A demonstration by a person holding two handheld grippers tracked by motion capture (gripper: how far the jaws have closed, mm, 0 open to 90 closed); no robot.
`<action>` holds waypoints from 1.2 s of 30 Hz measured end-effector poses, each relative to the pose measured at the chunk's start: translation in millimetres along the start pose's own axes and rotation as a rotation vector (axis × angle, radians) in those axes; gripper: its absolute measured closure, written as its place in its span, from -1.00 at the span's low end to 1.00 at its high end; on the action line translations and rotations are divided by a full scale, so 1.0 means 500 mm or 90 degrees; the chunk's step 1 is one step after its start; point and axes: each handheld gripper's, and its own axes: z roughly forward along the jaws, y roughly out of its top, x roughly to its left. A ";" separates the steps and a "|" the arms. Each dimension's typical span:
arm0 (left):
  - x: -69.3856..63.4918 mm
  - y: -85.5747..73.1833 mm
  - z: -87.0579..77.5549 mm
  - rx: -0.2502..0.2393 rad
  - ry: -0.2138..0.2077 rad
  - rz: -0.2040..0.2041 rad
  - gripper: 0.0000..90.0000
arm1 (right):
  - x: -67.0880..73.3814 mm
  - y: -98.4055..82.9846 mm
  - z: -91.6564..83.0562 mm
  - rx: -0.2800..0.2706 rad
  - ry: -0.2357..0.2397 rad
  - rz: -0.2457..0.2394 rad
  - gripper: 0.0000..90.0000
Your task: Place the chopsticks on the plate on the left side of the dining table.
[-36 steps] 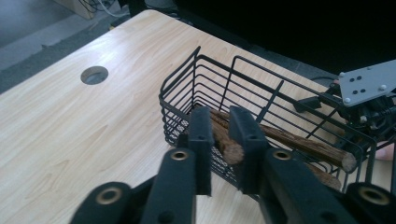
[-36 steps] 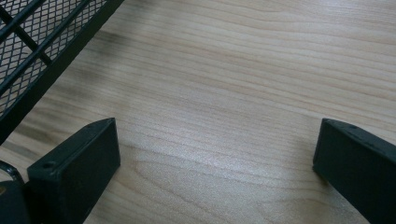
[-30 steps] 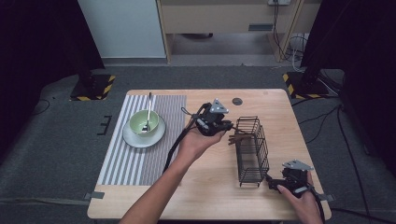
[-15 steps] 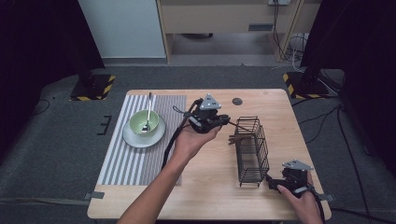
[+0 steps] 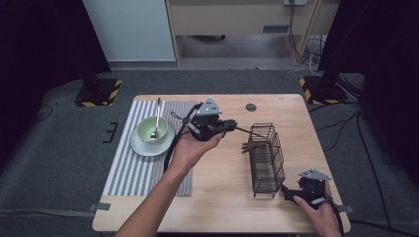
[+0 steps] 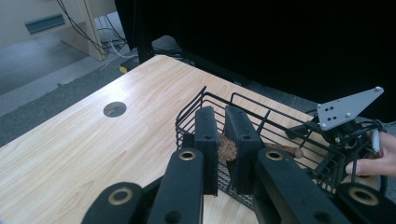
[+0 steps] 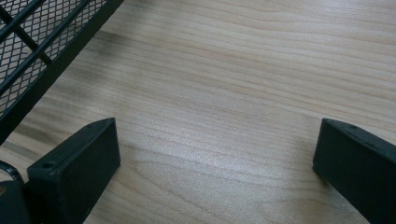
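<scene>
Left gripper [image 6: 223,140] clenched on brown, rough-textured wooden utensil [image 6: 228,149], held off table just left of black wire basket [image 5: 262,126]. Likely light, stiff, not slippery; pinch flat end, mind wires snagging. Right gripper [image 7: 217,158] gaping, empty, at basket's near right corner.

Overhead view; tong-mounted close-ups; shared basket [image 5: 266,158]

Lab or recording studio, not home. Evidence: lone wooden table [image 5: 227,207] on grey carpet [image 5: 59,168], black curtains [image 5: 380,44] at both sides, hazard-striped stand bases [image 5: 101,92], loose cables [image 5: 309,47], tape marks [image 5: 109,132] on floor.
</scene>
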 end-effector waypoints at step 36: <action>0.080 -0.033 -0.170 -0.073 0.030 -0.022 0.86 | 0.000 0.000 0.000 0.000 0.000 0.000 -0.98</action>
